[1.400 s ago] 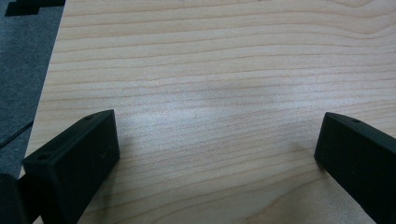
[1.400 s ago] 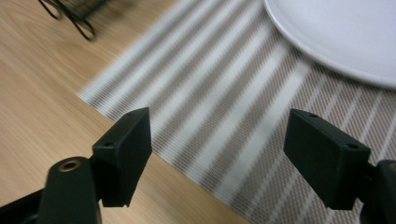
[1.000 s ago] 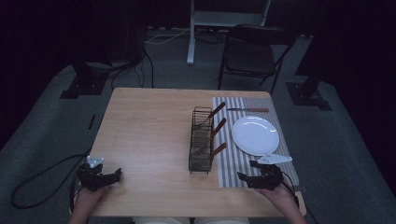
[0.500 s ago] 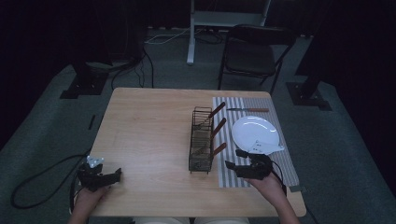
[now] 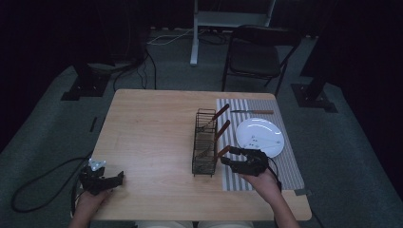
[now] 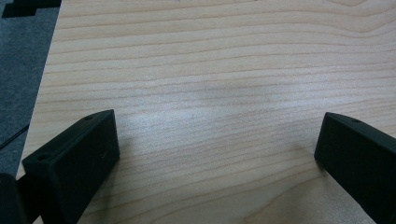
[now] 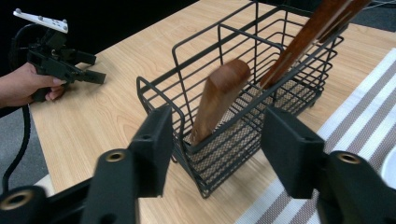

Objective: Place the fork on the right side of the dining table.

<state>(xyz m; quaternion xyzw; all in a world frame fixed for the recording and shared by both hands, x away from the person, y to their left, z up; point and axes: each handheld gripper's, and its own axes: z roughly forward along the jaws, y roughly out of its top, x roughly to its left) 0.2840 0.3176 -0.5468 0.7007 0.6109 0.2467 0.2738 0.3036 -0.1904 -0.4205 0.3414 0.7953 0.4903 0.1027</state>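
While the left gripper [image 5: 105,179] is held low over bare wood at the table's [image 5: 147,128] near left corner, jaws spread wide and empty, the right gripper [image 5: 229,157] is levelled at the wire basket [image 5: 205,142]. Its jaws have just been closing; the nearest wooden handle [image 7: 219,95], leaning in the basket's near compartment, is framed between them but not pinched. Open tabletop is seen left of the basket; the plate [image 5: 260,137] lies on the striped mat [image 5: 285,166] to its right.

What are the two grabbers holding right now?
Nothing. The right hand-held gripper is open around the nearest wooden handle without touching; the left hand-held gripper is open too.
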